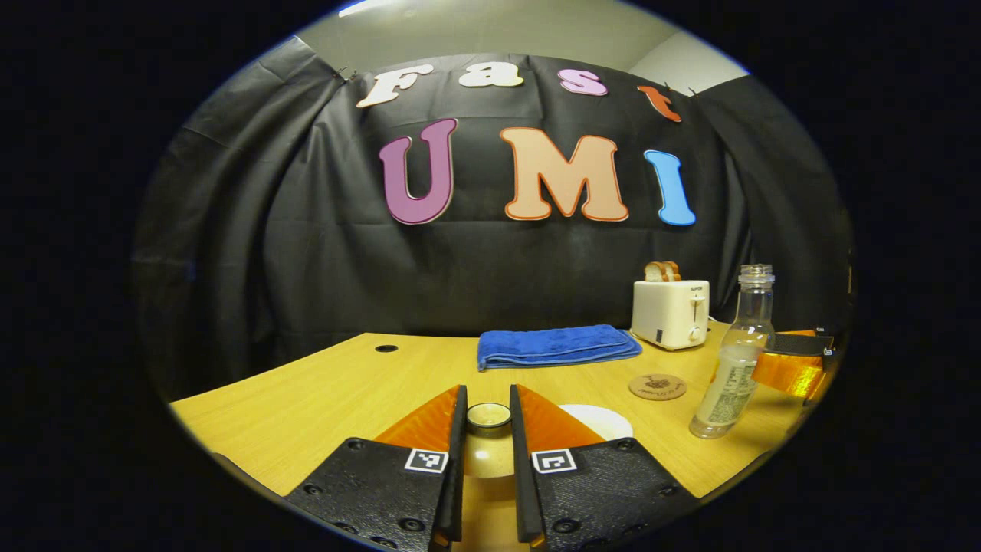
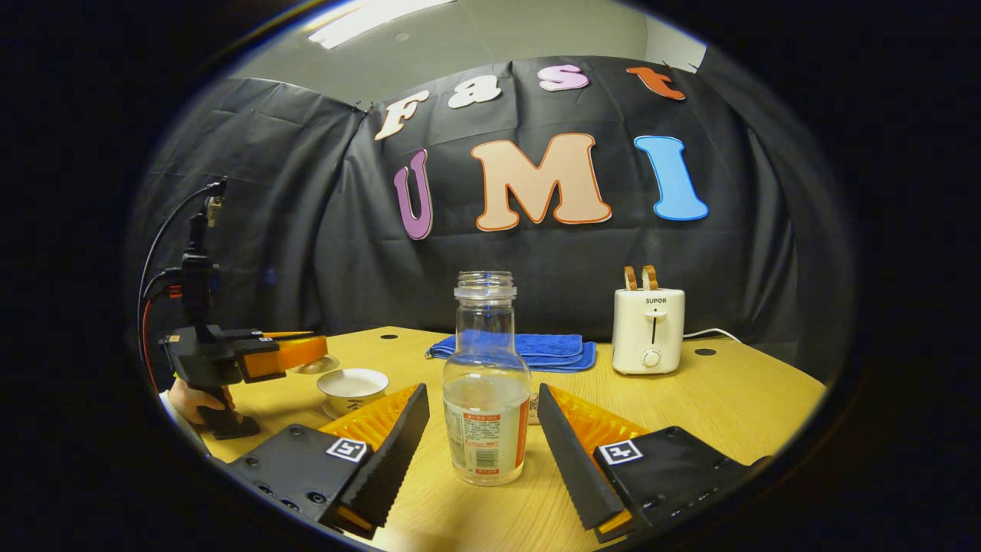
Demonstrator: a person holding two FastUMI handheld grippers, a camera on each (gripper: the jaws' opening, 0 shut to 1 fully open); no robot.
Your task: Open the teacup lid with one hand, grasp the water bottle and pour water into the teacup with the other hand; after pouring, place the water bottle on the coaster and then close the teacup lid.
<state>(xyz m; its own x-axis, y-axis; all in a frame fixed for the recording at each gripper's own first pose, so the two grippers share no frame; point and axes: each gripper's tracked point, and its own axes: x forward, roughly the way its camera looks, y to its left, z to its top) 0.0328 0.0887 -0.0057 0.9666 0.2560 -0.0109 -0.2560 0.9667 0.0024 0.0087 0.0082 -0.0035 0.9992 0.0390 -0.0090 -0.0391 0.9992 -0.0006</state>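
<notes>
While the teacup lid (image 1: 489,415) sits pinched by its knob between the 2 fingers of the left gripper (image 1: 488,429), it hangs lifted clear of the teacup (image 2: 353,386), which stands open on its saucer just below and to the right of that gripper. The water bottle (image 2: 486,391) stands upright and uncapped on the table (image 2: 736,406), between the spread fingers of the right gripper (image 2: 483,429); its jaws are wide and neither finger touches the glass. The coaster (image 1: 657,386) lies just left of the bottle, in the left gripper view. Farther ahead, near the wall, lie a folded blue towel (image 1: 557,345) and a white toaster (image 2: 648,330).
</notes>
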